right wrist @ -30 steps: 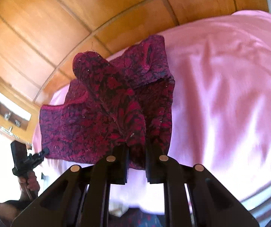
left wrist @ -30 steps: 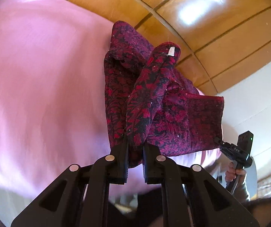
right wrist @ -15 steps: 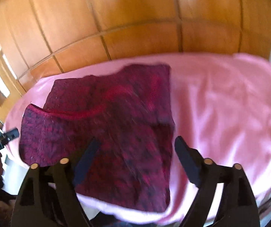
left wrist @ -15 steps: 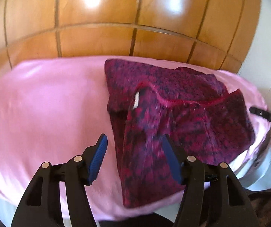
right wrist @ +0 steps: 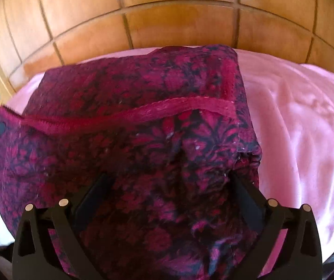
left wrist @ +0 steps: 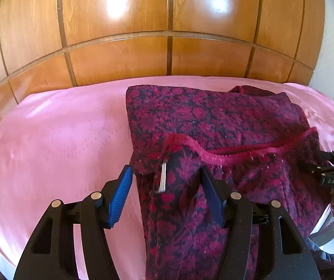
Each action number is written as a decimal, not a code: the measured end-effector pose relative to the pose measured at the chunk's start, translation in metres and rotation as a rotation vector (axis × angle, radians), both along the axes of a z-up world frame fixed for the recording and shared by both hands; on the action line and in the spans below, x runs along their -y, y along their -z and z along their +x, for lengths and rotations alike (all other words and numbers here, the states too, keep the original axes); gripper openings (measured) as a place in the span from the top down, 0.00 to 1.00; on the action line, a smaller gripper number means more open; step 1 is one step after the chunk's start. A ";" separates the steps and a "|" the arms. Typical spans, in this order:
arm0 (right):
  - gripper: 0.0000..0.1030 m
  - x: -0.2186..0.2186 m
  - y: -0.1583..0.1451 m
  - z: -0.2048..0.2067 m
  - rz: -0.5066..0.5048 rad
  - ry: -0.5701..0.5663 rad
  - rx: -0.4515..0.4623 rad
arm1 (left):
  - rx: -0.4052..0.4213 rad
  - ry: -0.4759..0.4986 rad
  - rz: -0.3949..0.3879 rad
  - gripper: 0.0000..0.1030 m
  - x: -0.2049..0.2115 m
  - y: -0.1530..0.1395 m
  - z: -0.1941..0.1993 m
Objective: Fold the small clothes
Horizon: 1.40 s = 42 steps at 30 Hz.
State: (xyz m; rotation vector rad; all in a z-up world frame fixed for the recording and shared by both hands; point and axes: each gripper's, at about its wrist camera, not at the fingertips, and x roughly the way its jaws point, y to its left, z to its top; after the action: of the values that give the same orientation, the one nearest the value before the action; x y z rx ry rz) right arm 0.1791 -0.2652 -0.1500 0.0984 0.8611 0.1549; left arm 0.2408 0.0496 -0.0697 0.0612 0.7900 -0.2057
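A wood-panelled wall [left wrist: 167, 46] of glossy orange-brown squares fills the upper half of both views, and below it a pink sheet [left wrist: 50, 140] covers the flat surface from edge to edge. On the sheet's right part, as the left wrist camera sees it, lies the garment [left wrist: 213, 121], a dark cloth with a crimson flower print, folded over on itself; it spreads wider from side to side than from front to back, and its near portion hangs down over the front edge of the sheet towards the cameras. A plain crimson hem [left wrist: 248, 150] runs across the cloth roughly along that long direction, wavy, from a fold near the middle out to the right corner; in the right wrist view the same hem [right wrist: 143, 113] crosses from the left edge to the right fold. The left gripper [left wrist: 164, 193] stands spread, its blue-ribbed pad at the left and dark pad at the right flanking a hanging strip of the cloth without pressing it; its jaws have just been opening. The right gripper [right wrist: 170, 196] stands spread very wide over the near bulk of the cloth, its fingers apart from the fabric's bunched ridge between them, and it too has just been opening. Seen from the left wrist camera, that other gripper at the far right bears the letters "DAS". A small white label [left wrist: 162, 178] hangs from the fold between the left gripper's pads; no writing on it can be read.
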 end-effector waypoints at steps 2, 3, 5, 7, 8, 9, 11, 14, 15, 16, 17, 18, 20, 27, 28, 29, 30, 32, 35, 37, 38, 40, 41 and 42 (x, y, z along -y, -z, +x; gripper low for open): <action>0.02 0.008 0.001 0.003 0.028 0.016 -0.002 | 0.000 -0.002 0.007 0.43 0.000 0.000 0.002; 0.02 0.011 0.003 0.004 0.037 0.027 -0.010 | -0.001 -0.003 0.009 0.43 0.000 0.000 0.003; 0.02 0.015 0.005 0.007 0.053 0.040 -0.016 | 0.004 -0.003 0.013 0.43 0.000 0.000 0.003; 0.02 0.018 0.007 0.009 0.053 0.042 -0.020 | 0.006 -0.010 0.019 0.43 -0.001 0.000 0.004; 0.02 0.019 0.007 0.010 0.053 0.038 -0.021 | 0.001 -0.011 0.010 0.43 -0.003 0.000 0.004; 0.02 0.021 0.007 0.011 0.055 0.034 -0.023 | -0.002 -0.015 0.005 0.43 -0.004 0.001 0.004; 0.02 0.027 0.007 0.012 0.065 0.027 -0.021 | -0.008 -0.015 0.000 0.43 -0.005 0.001 0.004; 0.02 0.025 0.007 0.009 0.064 0.027 -0.023 | -0.012 -0.013 0.003 0.43 -0.006 0.002 0.004; 0.02 0.027 0.007 0.008 0.063 0.026 -0.026 | -0.014 -0.011 0.005 0.43 -0.006 0.002 0.004; 0.02 0.031 0.007 0.006 0.060 0.025 -0.029 | -0.014 -0.011 0.005 0.43 -0.006 0.002 0.004; 0.02 0.030 0.008 0.004 0.058 0.024 -0.028 | -0.015 -0.009 0.005 0.43 -0.006 0.002 0.003; 0.02 0.031 0.008 0.003 0.054 0.022 -0.028 | -0.016 -0.008 0.004 0.43 -0.007 0.002 0.003; 0.02 0.023 0.008 0.009 0.047 0.025 -0.026 | -0.018 -0.009 0.004 0.43 -0.008 0.003 0.002; 0.02 0.007 0.005 0.002 0.005 0.024 -0.023 | -0.028 0.002 0.004 0.47 -0.010 0.004 0.001; 0.02 0.006 0.003 0.000 -0.005 0.021 -0.023 | -0.028 0.004 0.005 0.47 -0.010 0.004 0.001; 0.02 0.005 0.003 -0.001 -0.015 0.016 -0.024 | -0.029 0.005 0.002 0.47 -0.010 0.004 0.001; 0.02 0.005 0.002 -0.003 -0.020 0.012 -0.026 | -0.031 0.002 0.000 0.47 -0.009 0.004 0.001; 0.02 0.008 0.000 -0.007 -0.024 0.009 -0.036 | -0.032 0.004 -0.004 0.48 -0.010 0.004 0.001; 0.02 0.008 -0.004 -0.014 -0.057 0.001 -0.036 | -0.039 0.018 -0.004 0.53 -0.010 0.004 0.001; 0.02 0.009 -0.009 -0.020 -0.099 0.005 -0.028 | -0.037 0.029 -0.004 0.57 -0.008 0.003 0.000; 0.02 0.009 -0.013 -0.022 -0.118 0.010 -0.021 | -0.038 0.033 -0.004 0.57 -0.008 0.003 0.000; 0.02 0.009 -0.022 -0.026 -0.133 0.012 0.001 | -0.036 0.034 -0.005 0.57 -0.008 0.003 0.000; 0.02 0.012 -0.027 -0.028 -0.132 0.010 0.015 | -0.038 0.035 -0.006 0.58 -0.007 0.003 0.001; 0.02 0.013 -0.031 -0.028 -0.133 0.011 0.032 | -0.040 0.035 -0.009 0.58 -0.008 0.004 0.001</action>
State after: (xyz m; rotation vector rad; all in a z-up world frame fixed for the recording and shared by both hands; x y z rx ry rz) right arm 0.1510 -0.2782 -0.1190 -0.0241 0.8367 0.0886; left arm 0.2416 0.0574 -0.0733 0.0631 0.8278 -0.2440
